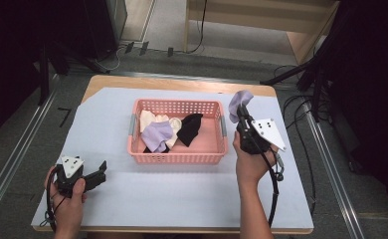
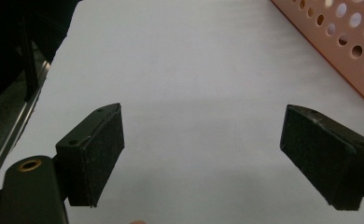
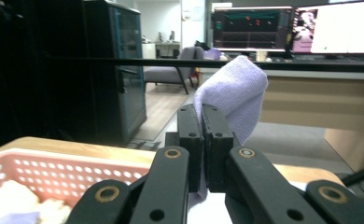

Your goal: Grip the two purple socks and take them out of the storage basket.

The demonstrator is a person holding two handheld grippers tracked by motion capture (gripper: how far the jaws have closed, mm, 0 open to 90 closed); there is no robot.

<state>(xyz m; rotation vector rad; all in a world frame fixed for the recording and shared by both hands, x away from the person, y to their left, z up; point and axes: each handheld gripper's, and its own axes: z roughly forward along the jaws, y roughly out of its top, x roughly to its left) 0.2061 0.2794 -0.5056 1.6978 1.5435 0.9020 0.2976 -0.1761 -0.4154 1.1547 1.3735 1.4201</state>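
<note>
A pink perforated basket [image 1: 222, 130] sits mid-table and holds a lilac sock [image 1: 158, 135], a black sock [image 1: 190, 128] and cream socks [image 1: 149, 119]. My right gripper [image 1: 241, 113] is raised just right of the basket's far corner, shut on another lilac sock [image 1: 241, 102]. In the right gripper view that sock [image 3: 238, 91] bulges above the pressed-together jaws, with the basket [image 3: 54, 170] at lower left. My left gripper [image 1: 102, 169] rests low at the table's front left, open. Its pads [image 2: 101, 154] stand wide apart over the bare white mat, with the basket's wall [image 2: 339, 51] at upper right.
A white mat [image 1: 182, 194] covers the wooden table. Cables and dark stands lie on the floor to the right [image 1: 306, 109]. A wooden bench stands beyond the table [image 1: 261, 20]. A desk with monitors [image 3: 292, 28] and a dark cabinet [image 3: 110, 70] lie ahead in the right gripper view.
</note>
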